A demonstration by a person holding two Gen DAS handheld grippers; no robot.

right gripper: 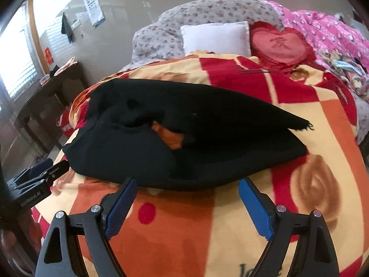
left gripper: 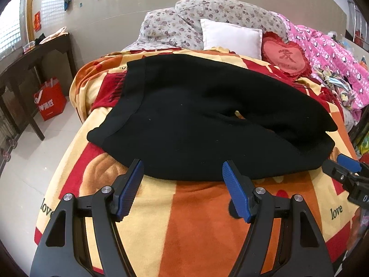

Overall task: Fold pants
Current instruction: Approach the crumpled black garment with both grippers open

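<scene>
Black pants lie spread across a red, orange and yellow blanket on a bed, waistband to the left, legs running right. They also show in the right wrist view, with a gap between the legs baring the blanket. My left gripper is open and empty, its blue-padded fingertips at the pants' near edge. My right gripper is open and empty, also at the near edge. Each gripper shows at the side of the other's view: the right gripper, the left gripper.
A white pillow, a red heart cushion, floral bedding and a pink quilt lie at the bed's head. A dark wooden table and a red bag stand on the floor to the left.
</scene>
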